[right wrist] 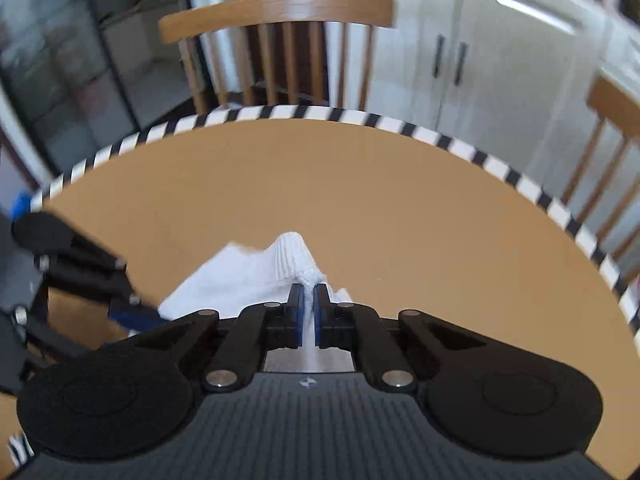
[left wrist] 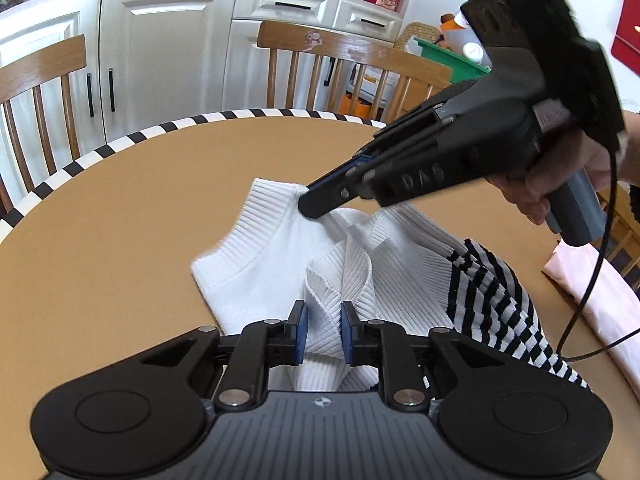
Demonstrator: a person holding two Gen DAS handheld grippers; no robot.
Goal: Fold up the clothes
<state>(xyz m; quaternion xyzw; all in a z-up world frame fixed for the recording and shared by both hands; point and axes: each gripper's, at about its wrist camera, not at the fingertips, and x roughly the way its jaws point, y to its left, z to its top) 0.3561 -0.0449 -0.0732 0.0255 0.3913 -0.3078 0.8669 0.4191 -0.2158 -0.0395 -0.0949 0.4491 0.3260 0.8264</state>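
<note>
A white ribbed sweater (left wrist: 276,256) with a black-and-white striped part (left wrist: 500,304) lies bunched on the round brown table (left wrist: 140,208). My left gripper (left wrist: 323,322) is shut on a ribbed white fold of it at the near side. My right gripper (left wrist: 310,204) is shut on the sweater's far shoulder edge, held a little above the table. In the right wrist view the right gripper (right wrist: 307,300) pinches white cloth (right wrist: 256,276) between its blue pads, and the left gripper (right wrist: 132,312) shows at the left edge.
The table has a black-and-white striped rim (left wrist: 256,114). Wooden chairs (left wrist: 344,60) stand around it, with white cabinets (left wrist: 160,48) behind. A pale pink folded garment (left wrist: 592,296) lies at the table's right. A black cable (left wrist: 588,304) hangs from the right gripper.
</note>
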